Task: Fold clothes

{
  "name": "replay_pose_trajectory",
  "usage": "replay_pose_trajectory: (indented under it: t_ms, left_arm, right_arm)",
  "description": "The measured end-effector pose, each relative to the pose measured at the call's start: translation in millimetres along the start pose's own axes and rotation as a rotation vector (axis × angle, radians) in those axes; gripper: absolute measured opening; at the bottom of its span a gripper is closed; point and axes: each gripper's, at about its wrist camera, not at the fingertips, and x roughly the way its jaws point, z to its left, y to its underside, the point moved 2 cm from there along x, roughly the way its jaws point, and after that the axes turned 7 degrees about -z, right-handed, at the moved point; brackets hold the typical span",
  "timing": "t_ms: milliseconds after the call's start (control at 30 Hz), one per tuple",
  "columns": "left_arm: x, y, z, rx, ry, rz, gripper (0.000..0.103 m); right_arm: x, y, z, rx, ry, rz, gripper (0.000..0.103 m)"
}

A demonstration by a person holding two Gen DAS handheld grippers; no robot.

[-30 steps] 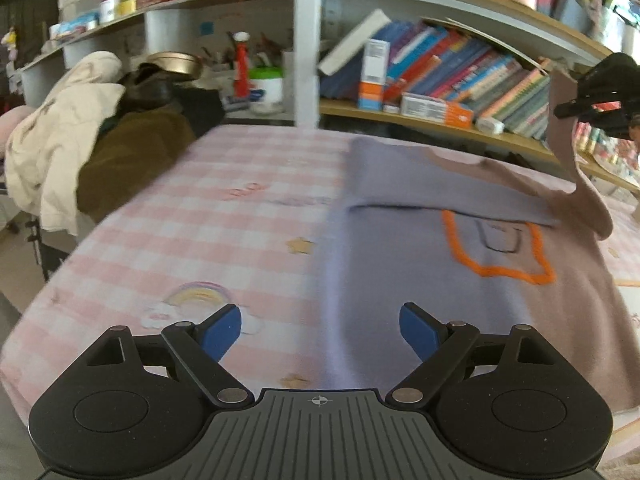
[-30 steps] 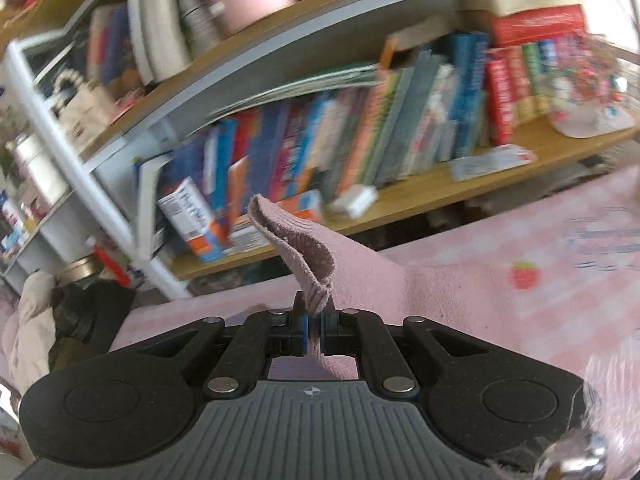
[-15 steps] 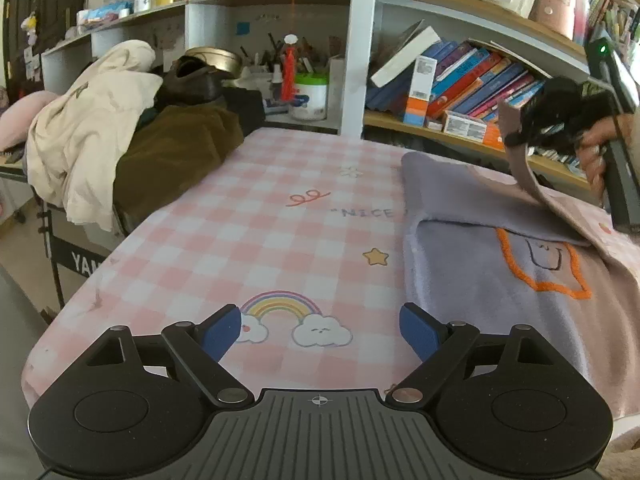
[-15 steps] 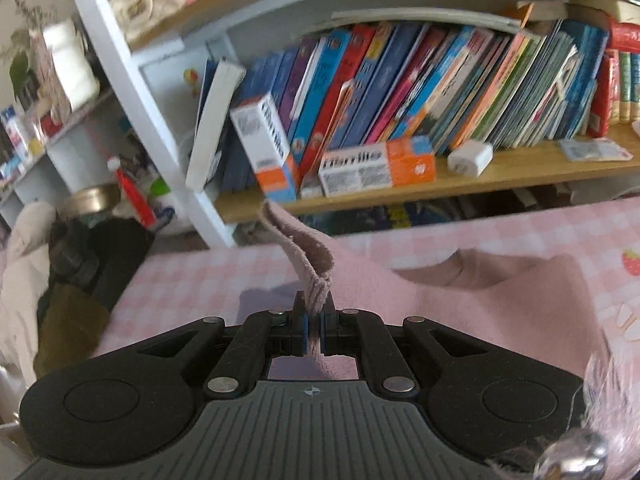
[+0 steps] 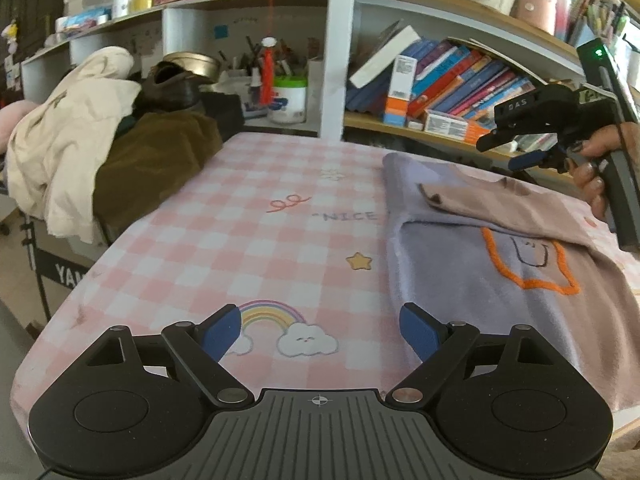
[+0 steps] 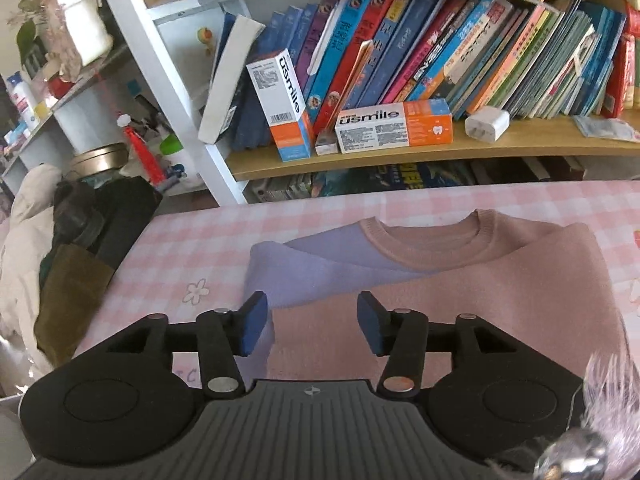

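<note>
A lilac and dusty-pink sweater [image 5: 472, 264] with an orange outlined patch lies on the pink checked tablecloth [image 5: 256, 248]. Its pink sleeve [image 5: 496, 204] is folded across the chest. From the right wrist view the sweater [image 6: 460, 280] lies flat with the round collar [image 6: 424, 240] toward the shelves. My right gripper [image 6: 310, 324] hovers over the folded sleeve, jaws opening, nothing pinched between the blue pads. It also shows in the left wrist view, the right gripper [image 5: 516, 148] held in a hand above the sweater's far edge. My left gripper [image 5: 320, 332] stands open over the rainbow print, left of the sweater.
A heap of cream and brown clothes [image 5: 92, 152] hangs off the table's left end. Bookshelves [image 6: 400, 80] packed with books and boxes run along the far edge. A white shelf post [image 5: 336, 60] rises behind the table.
The right gripper let go of the pink sleeve, which now lies flat across the sweater, and its jaws have parted. The left gripper has stayed open and shifted left off the sweater.
</note>
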Motion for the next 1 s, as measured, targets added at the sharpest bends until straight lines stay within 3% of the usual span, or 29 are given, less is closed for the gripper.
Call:
replay_pose_trajectory:
  t_ms: [333,700,1000]
  left_arm:
    - [5.3,-2.2,-38.0,0.046,0.104,0.002,0.089]
    - [-7.8,10.5,-97.3,0.106,0.113,0.065,0.089]
    - [-33.1,31.7,-137.0,0.148,0.141,0.102,0.089]
  right_arm:
    - [-78.4,53.1,-27.5,-0.048,0.08,0.014,0.068]
    - [-179.1,130.4,-82.8,-0.08,0.244,0.019,0.08]
    - [-231.8,169.9,-121.4,-0.023,0.298,0.05,0.082]
